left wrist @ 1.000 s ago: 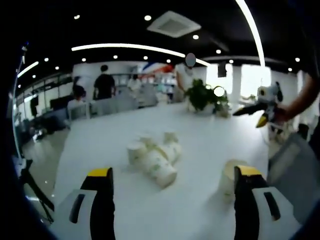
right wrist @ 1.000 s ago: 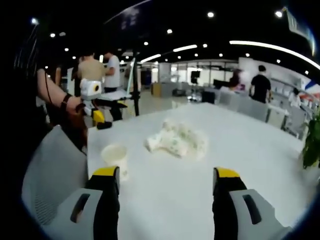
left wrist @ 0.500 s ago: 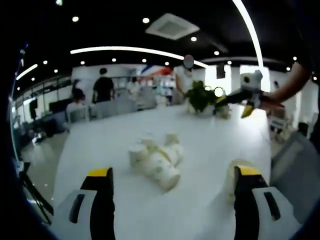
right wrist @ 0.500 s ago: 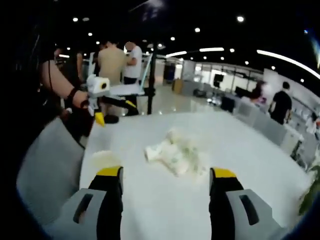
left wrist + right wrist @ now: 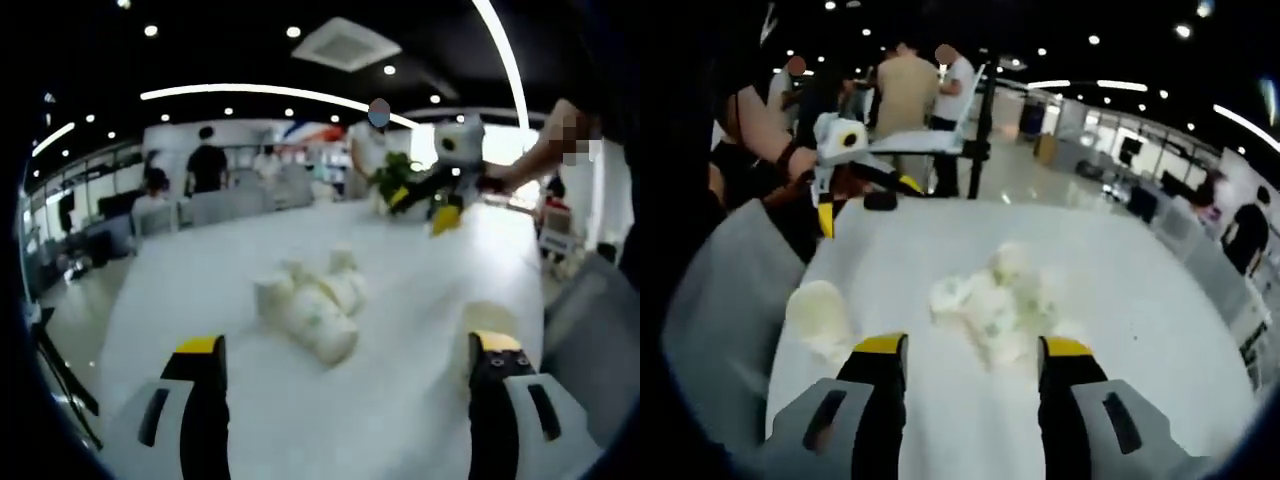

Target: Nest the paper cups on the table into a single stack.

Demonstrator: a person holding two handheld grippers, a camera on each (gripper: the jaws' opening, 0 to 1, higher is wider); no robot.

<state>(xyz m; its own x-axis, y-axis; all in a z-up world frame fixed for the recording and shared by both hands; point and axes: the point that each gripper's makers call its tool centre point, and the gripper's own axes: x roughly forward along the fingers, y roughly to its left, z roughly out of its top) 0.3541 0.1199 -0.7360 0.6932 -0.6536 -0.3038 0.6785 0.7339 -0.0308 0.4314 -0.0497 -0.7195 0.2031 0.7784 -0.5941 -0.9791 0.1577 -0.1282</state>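
both hanging over the white table (image 5: 150,300) with jaws apart and empty, left gripper (image 5: 345,365) and right gripper (image 5: 970,365), probably lining up on the toppled paper cups (image 5: 310,305) mid-table, lone upright cup (image 5: 818,312) near the edge.

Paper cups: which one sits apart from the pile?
The lone cup near the table edge, left of the right gripper's fingers; also seen in the left gripper view. The others lie tumbled together in the pile mid-table.
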